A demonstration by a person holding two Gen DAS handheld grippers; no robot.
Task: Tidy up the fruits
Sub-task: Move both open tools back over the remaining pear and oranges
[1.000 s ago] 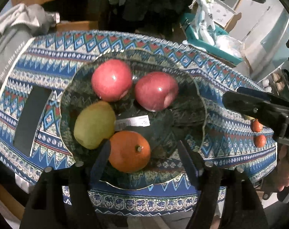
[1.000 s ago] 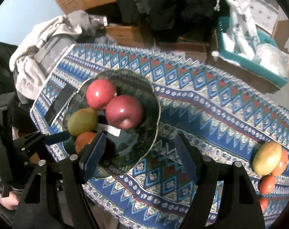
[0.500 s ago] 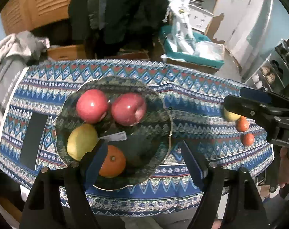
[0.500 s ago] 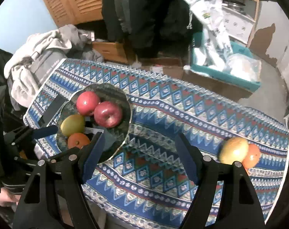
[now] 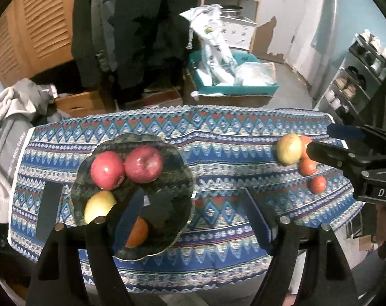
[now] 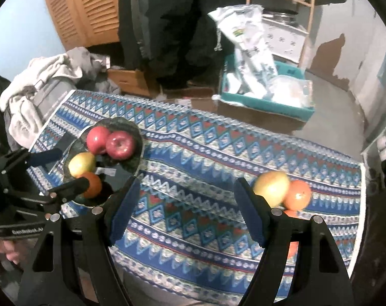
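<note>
Behind the table stand louvred wooden doors point(image 5: 27, 33), hanging dark coats point(image 5: 131, 25) and a teal box of white plastic bags point(image 5: 231, 76). From my left wrist camera I see the table under a blue, red and white zigzag-patterned cloth point(image 5: 231, 132). On its left part sits a dark scalloped glass plate point(image 5: 167, 204) holding two red apples point(image 5: 126, 165) side by side and touching, a yellow-green pear-like fruit point(image 5: 100, 205) below them, and a round orange point(image 5: 138, 232) partly hidden by my left gripper's near finger. My left gripper point(image 5: 193, 216) hangs above the plate's right side, its blue-padded fingers spread wide with nothing between them. A flat black rectangle point(image 5: 49, 209) lies just left of the plate. Well apart, near the cloth's right end, a yellow-green fruit point(image 5: 289, 149) touches a cluster of small orange fruits point(image 5: 312, 173); my other gripper's black finger reaches in right beside them.

From my right wrist camera, my right gripper point(image 6: 185, 206) is likewise released and empty, above bare cloth between plate point(image 6: 131, 163) and loose fruit. Its right finger sits just beside the yellow-green fruit point(image 6: 271, 186), which touches the small orange fruits point(image 6: 297, 193). At far left, my left gripper point(image 6: 55, 170) straddles the plate's near edge by the orange point(image 6: 93, 185).
</note>
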